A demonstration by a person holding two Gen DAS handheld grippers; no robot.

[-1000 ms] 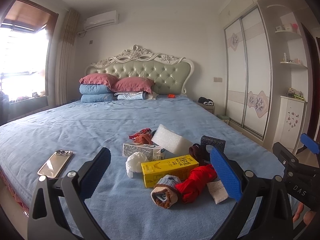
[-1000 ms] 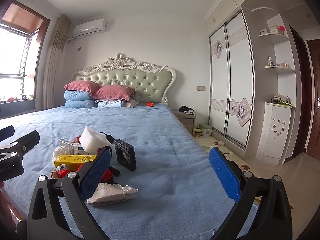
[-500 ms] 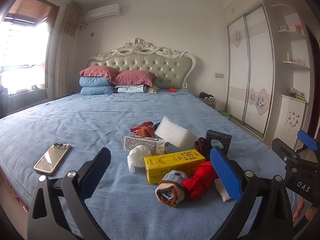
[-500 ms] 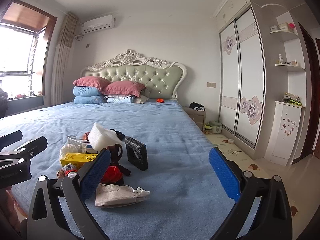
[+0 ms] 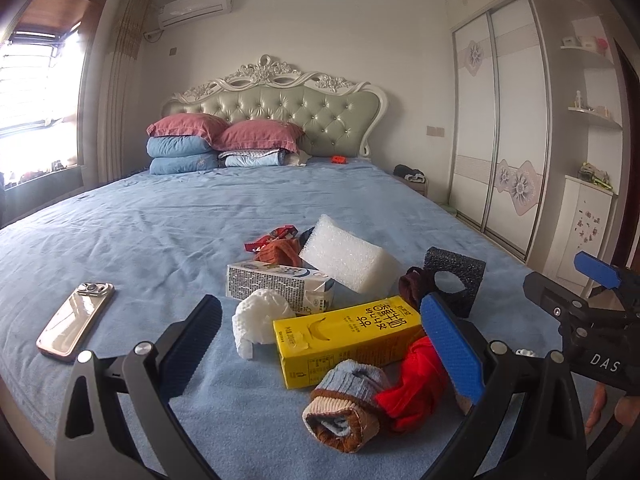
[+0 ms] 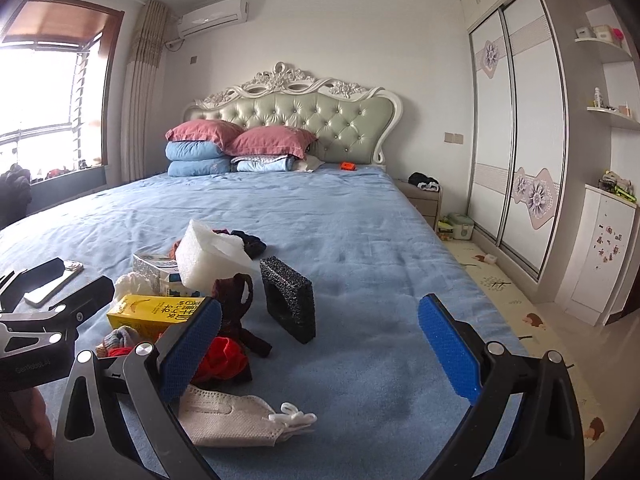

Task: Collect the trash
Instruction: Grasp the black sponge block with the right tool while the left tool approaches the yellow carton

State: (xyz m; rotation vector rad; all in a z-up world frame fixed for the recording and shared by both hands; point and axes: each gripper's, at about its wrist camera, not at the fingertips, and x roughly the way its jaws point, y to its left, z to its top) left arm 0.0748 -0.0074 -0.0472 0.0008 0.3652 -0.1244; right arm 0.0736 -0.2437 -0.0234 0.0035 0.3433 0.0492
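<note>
Both grippers [image 5: 320, 344] [image 6: 320, 344] gape wide, empty; yellow carton [image 5: 348, 336] lies flat, lengthwise left-right.

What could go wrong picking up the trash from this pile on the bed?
Socks are mixed into the trash: the rolled sock and red cloth touch the yellow carton, so a wide grab by the open left gripper could take clothing too. The phone lies near the pile and might get swept up.

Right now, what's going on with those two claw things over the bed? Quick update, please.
Left gripper open, empty. Right gripper open, empty. Trash pile untouched on bed. Phone beside it, socks mixed in.
</note>
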